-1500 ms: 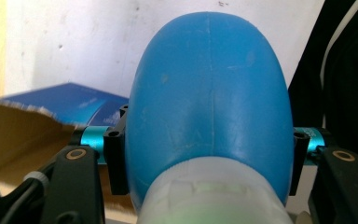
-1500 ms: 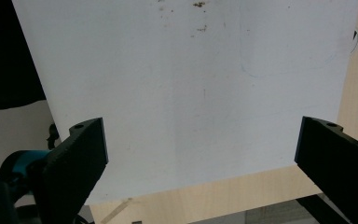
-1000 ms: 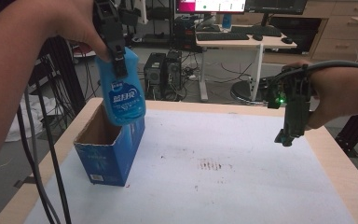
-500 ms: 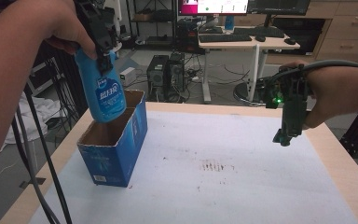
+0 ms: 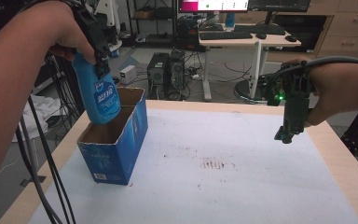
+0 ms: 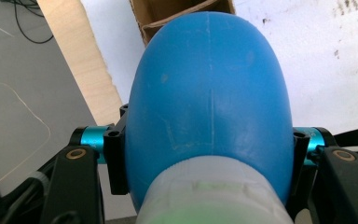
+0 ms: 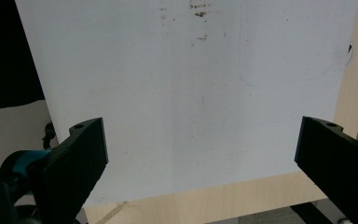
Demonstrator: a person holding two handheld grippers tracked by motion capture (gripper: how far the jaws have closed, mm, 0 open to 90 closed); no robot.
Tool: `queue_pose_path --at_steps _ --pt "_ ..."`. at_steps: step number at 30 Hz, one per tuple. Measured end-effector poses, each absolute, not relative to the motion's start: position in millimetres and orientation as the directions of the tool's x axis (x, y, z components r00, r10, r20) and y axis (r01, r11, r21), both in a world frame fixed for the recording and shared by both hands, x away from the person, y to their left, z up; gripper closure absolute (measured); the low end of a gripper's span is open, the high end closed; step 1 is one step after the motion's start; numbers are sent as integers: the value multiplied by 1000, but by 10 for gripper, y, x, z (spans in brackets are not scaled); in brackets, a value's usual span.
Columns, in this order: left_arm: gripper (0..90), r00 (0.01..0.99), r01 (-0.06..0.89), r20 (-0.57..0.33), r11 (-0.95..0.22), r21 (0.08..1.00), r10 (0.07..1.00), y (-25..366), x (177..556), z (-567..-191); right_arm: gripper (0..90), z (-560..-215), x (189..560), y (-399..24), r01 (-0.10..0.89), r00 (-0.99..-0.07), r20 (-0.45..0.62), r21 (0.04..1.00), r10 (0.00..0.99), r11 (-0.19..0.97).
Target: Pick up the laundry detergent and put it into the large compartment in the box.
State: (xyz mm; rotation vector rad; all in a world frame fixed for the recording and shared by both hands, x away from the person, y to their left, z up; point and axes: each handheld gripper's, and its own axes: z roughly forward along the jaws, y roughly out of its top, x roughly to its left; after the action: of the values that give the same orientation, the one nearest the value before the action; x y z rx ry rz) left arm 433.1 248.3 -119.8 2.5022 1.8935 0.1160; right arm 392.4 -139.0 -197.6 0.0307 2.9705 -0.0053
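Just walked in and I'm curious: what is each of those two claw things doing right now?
Left gripper: shut on the blue bottle, over the box.
Right gripper: open, holding nothing, above the table.

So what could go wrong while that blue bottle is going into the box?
The blue bottle hangs tilted over the box's near compartment, so its base could catch the cardboard divider. The left gripper grips it only near the top, so it might swing or slip. Nothing steadies the box; a bump could tip it.

White mat (image 5: 223, 186) on wooden table (image 5: 340, 154); desk (image 5: 247, 41) behind.
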Motion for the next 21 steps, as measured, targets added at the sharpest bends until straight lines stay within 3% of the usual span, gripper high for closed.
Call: queue_pose_path --at_steps 12,21 --pt "380 291 957 46 -291 0 956 2485 4393 -1555 14 -1981 3923 -1389 22 -986 -168 -3 21 1000" --pt "381 428 904 32 -428 -17 903 2430 4405 -1845 14 -2002 3921 -1397 29 -986 -166 -2 29 1000"
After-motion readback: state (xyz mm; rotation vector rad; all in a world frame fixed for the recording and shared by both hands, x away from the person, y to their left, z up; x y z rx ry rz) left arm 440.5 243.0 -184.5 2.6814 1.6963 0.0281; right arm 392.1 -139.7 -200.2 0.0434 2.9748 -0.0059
